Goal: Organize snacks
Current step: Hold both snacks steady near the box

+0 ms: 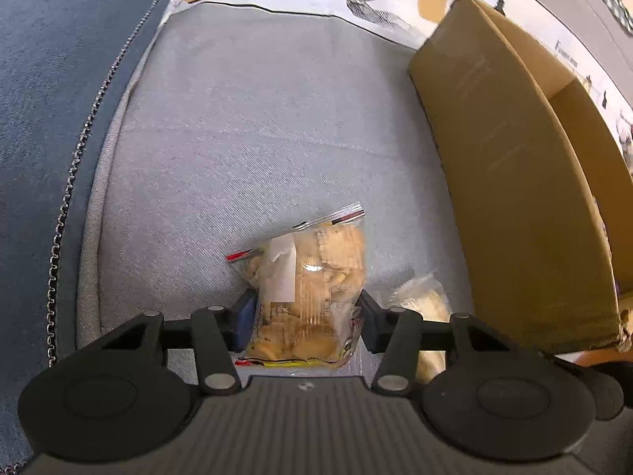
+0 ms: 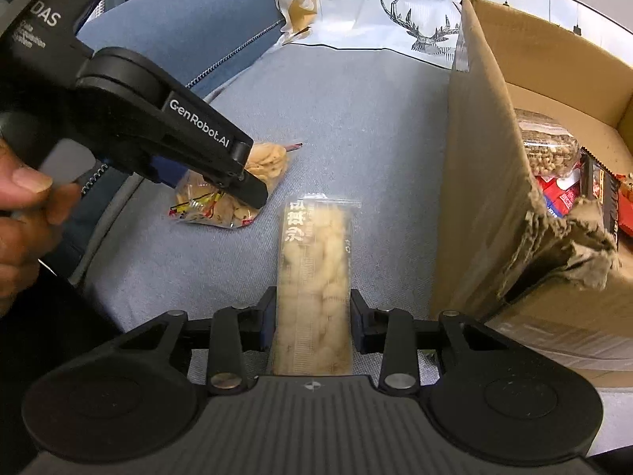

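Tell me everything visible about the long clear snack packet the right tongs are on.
The long snack packet is a narrow clear plastic sleeve of pale, puffy pieces, with dark printed characters near its far end and a flat crimped seal there. It lies lengthwise on the grey-blue cushion, pointing away from the camera, beside the cardboard box. The right tongs clamp its near part, pads on both long edges.

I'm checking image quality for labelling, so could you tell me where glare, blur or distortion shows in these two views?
Left wrist view: a small glare spot on the cookie bag, fisheye bending of the cardboard box, soft corners. Right wrist view: sharp centre on the long snack pack, curved edges, slightly blurred hand at left.
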The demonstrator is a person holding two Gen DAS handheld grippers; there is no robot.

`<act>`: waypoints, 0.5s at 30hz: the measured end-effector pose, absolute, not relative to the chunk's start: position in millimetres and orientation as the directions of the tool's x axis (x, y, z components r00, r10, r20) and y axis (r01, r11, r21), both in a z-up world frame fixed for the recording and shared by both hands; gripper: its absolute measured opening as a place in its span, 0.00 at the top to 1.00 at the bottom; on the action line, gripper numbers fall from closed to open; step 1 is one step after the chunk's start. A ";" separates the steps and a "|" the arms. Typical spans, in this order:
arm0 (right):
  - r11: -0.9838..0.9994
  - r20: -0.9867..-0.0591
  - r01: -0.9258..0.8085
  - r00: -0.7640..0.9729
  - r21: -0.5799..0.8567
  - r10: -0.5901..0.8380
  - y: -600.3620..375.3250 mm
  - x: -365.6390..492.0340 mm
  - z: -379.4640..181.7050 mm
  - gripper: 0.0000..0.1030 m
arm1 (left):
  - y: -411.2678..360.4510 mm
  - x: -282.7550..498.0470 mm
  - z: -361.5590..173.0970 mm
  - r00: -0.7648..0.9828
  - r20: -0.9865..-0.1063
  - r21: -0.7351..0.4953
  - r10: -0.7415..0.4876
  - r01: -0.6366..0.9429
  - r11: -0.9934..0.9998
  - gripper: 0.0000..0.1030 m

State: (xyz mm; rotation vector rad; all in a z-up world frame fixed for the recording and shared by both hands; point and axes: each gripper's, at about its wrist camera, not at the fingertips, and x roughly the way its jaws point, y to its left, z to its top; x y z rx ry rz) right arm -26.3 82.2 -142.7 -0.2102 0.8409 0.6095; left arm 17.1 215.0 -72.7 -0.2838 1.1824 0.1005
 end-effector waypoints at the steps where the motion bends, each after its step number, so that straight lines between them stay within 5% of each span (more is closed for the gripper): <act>1: 0.812 -0.756 -0.580 0.502 0.064 0.419 83.5 -25.7 -144.4 0.63 | 213.6 18.4 -73.5 0.373 -0.925 -0.165 -0.075 -0.217 0.962 0.45; 15: 0.813 -0.763 -0.578 0.495 0.067 0.416 85.9 -22.4 -146.4 0.63 | 209.0 20.3 -77.7 0.362 -0.929 -0.150 -0.075 -0.183 0.972 0.44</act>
